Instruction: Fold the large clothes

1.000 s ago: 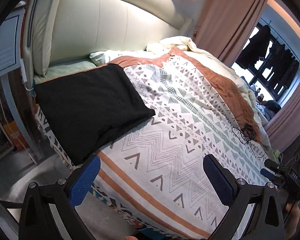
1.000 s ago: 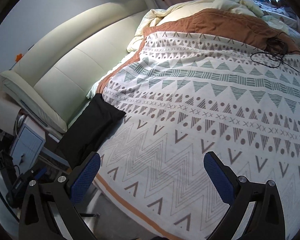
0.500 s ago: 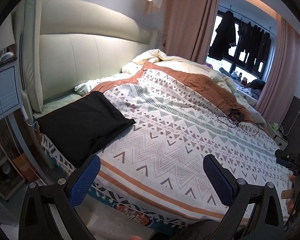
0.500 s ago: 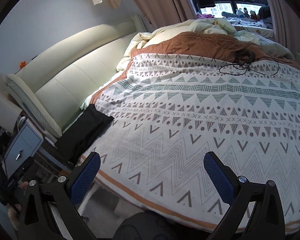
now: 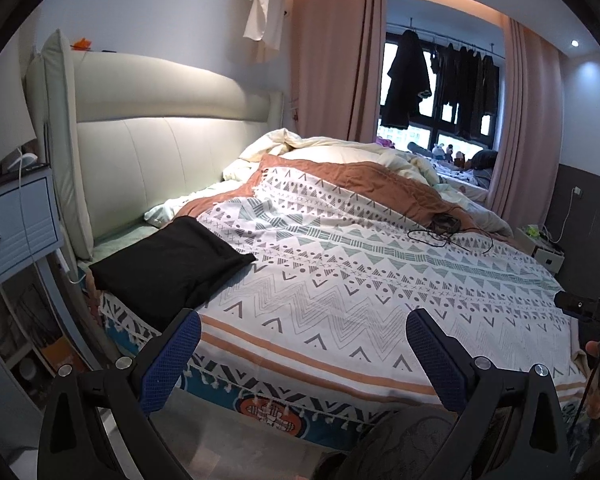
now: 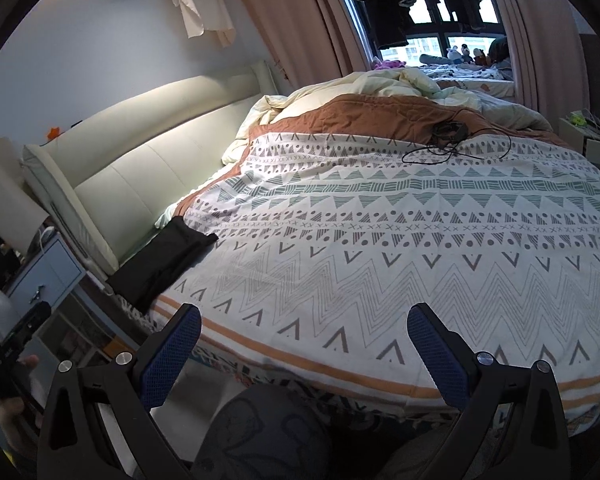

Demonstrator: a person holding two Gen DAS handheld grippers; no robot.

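A folded black garment (image 5: 168,264) lies flat at the left near corner of the bed, beside the headboard; the right wrist view shows the black garment (image 6: 160,264) as a dark strip at the bed's left edge. My left gripper (image 5: 301,344) is open and empty, held back from the bed's near edge, with the garment ahead to its left. My right gripper (image 6: 303,338) is open and empty too, hovering off the near edge over the patterned blanket (image 6: 399,264).
A patterned blanket (image 5: 359,280) covers the bed, with a rumpled cream duvet (image 5: 339,152) at the far side. A black cable (image 5: 447,232) lies on it. A blue nightstand (image 5: 16,224) stands left, and a padded headboard (image 5: 152,148) behind. A person's knee (image 6: 260,432) shows below.
Both grippers have pulled back and tilted up from the bed, so more of the room shows. The black garment lies where it was, now farther from the left gripper.
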